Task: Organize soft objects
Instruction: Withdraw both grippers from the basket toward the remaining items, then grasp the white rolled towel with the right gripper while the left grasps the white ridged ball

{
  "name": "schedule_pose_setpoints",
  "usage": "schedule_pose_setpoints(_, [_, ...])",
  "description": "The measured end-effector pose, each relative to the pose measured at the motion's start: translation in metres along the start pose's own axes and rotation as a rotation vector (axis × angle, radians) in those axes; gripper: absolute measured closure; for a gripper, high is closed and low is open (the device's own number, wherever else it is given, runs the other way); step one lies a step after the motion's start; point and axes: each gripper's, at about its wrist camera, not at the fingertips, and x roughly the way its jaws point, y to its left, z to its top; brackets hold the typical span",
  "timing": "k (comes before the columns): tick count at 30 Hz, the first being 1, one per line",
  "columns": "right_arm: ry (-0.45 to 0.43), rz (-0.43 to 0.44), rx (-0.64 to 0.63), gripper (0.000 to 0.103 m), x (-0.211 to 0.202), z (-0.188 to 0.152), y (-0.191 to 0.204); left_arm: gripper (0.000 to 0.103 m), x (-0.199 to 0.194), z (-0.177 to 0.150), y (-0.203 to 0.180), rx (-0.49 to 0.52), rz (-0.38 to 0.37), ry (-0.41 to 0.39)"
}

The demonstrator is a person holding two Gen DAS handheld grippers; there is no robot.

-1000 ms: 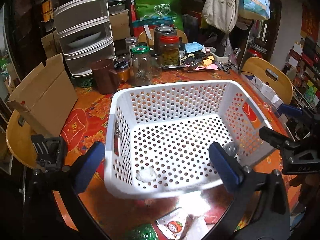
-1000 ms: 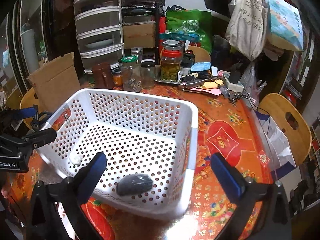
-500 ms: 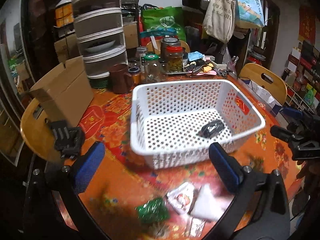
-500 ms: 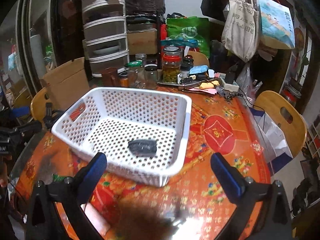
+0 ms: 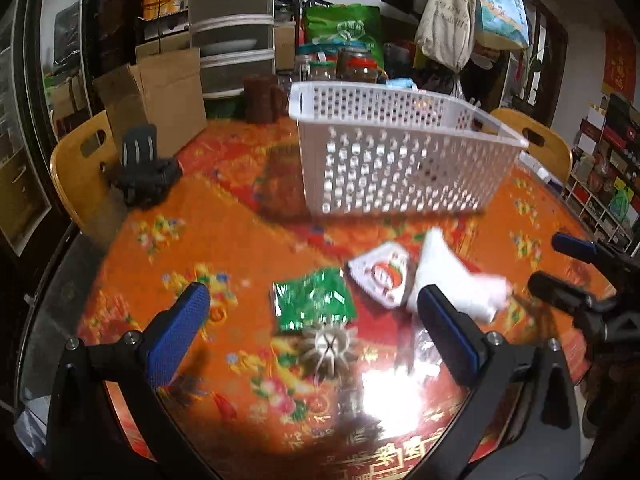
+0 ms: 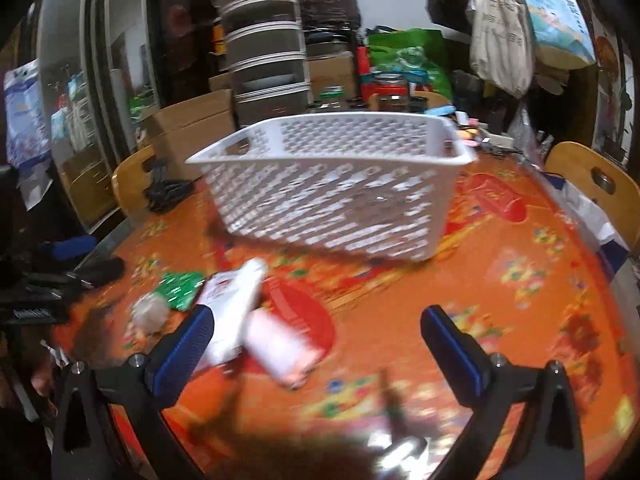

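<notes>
Left wrist view is showing the soft packets lying loose on the orange tablecloth [image 5: 168,248], all on the near side of the white basket [image 5: 400,160]: a green packet [image 5: 314,300], a white packet with a red picture [image 5: 382,276] just beside it, and a white pouch [image 5: 456,276] touching that one. A small frilled paper cup [image 5: 326,346] is sitting nearer still than the green packet. The left gripper [image 5: 312,336] is hanging over this cluster with its jaws wide apart and nothing between them. The right gripper [image 6: 316,344] is likewise spread and carrying nothing, with the white pouch [image 6: 240,312] and a pink-white roll [image 6: 280,348] lying by its left finger [image 6: 182,350], nearer than the basket [image 6: 332,184].

Both views are smearing with motion, so I am judging the risks loosely. The packets are overlapping, so a closing pinch could be catching two at once or dragging a neighbour off toward the table edge. Slick wrappers may be slipping out of the pads. The two grippers are working near one another in front of the basket, so they could be knocking together.
</notes>
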Motion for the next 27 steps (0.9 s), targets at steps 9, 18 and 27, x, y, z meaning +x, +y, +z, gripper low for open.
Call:
schedule_pose_setpoints(9, [0.085, 0.036, -0.058, 0.053, 0.039, -0.015, 0.04, 0.012, 0.029, -0.021, 0.005, -0.016, -0.016, 0.031])
schedule_pose_setpoints(18, [0.072, 0.041, -0.063, 0.088, 0.035, -0.017, 0.034, 0.046, 0.043, -0.028, -0.006, 0.028, -0.012, 0.064])
schedule_pose_setpoints(27, [0.005, 0.035, -0.041, 0.09, 0.003, -0.009, 0.012, 0.062, 0.037, -0.033, -0.018, 0.059, -0.022, 0.045])
